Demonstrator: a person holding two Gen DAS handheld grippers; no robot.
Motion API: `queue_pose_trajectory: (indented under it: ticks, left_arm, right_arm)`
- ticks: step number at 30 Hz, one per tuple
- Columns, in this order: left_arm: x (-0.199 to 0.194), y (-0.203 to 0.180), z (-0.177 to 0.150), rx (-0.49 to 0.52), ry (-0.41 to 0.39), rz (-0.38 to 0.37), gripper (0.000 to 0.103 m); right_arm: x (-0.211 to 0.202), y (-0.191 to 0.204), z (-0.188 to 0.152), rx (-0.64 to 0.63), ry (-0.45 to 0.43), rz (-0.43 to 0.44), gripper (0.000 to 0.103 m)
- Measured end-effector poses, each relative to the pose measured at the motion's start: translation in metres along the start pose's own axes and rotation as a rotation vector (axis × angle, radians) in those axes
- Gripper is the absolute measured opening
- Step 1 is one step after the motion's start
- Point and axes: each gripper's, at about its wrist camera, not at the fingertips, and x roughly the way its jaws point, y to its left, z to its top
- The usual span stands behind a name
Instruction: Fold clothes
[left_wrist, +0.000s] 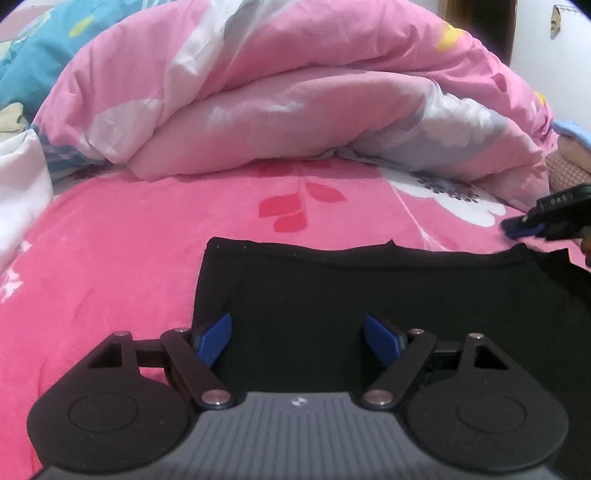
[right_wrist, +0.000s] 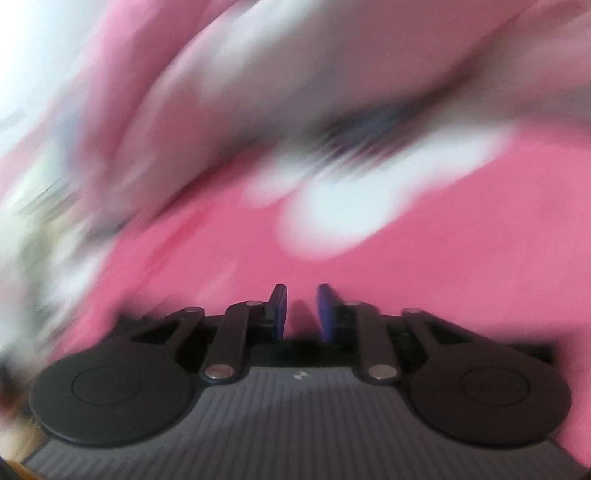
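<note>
Left wrist view
- Garment: black, matte knit cloth garment (left_wrist: 369, 295), lying flat on the bed, far edge a nearly straight hem with a small notch-like bump right of centre; left edge straight and vertical; surface smooth, no visible folds; type of garment cannot be told.
- Garment place: lower middle to right of view, directly under and ahead of the left gripper.
- Left gripper (left_wrist: 297, 341): black linkage arms, blue ribbed pads, jaws wide apart, nothing between them; held over the black cloth, contact cannot be told.
- Bed cover: plush hot-pink blanket with red leaf and white flower print (left_wrist: 110, 266), under the garment.
- Quilt: bundled pale pink quilt with grey-white flowers (left_wrist: 295, 92), heaped behind the garment, well apart from it.
- Right gripper (left_wrist: 524, 229): at right edge, blue tips near the garment's far right corner, over the blanket.

Right wrist view
- Picture: heavy motion blur.
- Right gripper (right_wrist: 301, 314): jaws narrow, small gap, nothing in it.
- Background: pink blanket (right_wrist: 461, 258), white flower smear, quilt (right_wrist: 258, 92) above.
- Garment: not seen here.
</note>
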Motion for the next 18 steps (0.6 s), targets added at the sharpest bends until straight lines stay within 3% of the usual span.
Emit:
queue_pose_trajectory:
  ticks: [2,5,6,8,10,12,14,15,18]
  left_arm:
    - [-0.001,0.002,0.001,-0.003,0.005,-0.001,0.081]
    - [0.0,0.004,0.002,-0.01,0.007,-0.004,0.081]
    - [0.0,0.004,0.002,-0.011,0.008,-0.002,0.081]
    - [-0.001,0.003,0.003,-0.013,0.012,0.004,0.081]
    - [0.0,0.002,0.004,-0.014,0.016,0.011,0.081]
    - [0.001,0.003,0.005,-0.016,0.018,0.014,0.081]
    - [0.001,0.003,0.006,-0.016,0.02,0.016,0.081]
    - [0.001,0.003,0.006,-0.015,0.02,0.016,0.081]
    - [0.003,0.004,0.006,-0.016,0.02,0.021,0.082]
  right_arm:
    - [-0.022,-0.011,0.002,0.016,-0.033,0.038,0.02]
    - [-0.044,-0.004,-0.028,-0.031,0.066,0.287,0.023]
    - [-0.043,-0.002,-0.039,-0.049,0.116,0.318,0.023]
    - [-0.034,-0.012,-0.048,-0.043,0.17,0.285,0.022]
    - [-0.03,-0.048,-0.037,0.058,0.123,0.179,0.0]
    - [-0.051,-0.079,-0.022,0.188,-0.033,0.019,0.006]
    - [-0.078,-0.087,-0.021,0.189,-0.124,-0.083,0.008]
    - [-0.091,-0.085,-0.024,0.166,-0.139,-0.074,0.008]
    - [-0.106,-0.066,-0.052,0.112,-0.075,0.163,0.011]
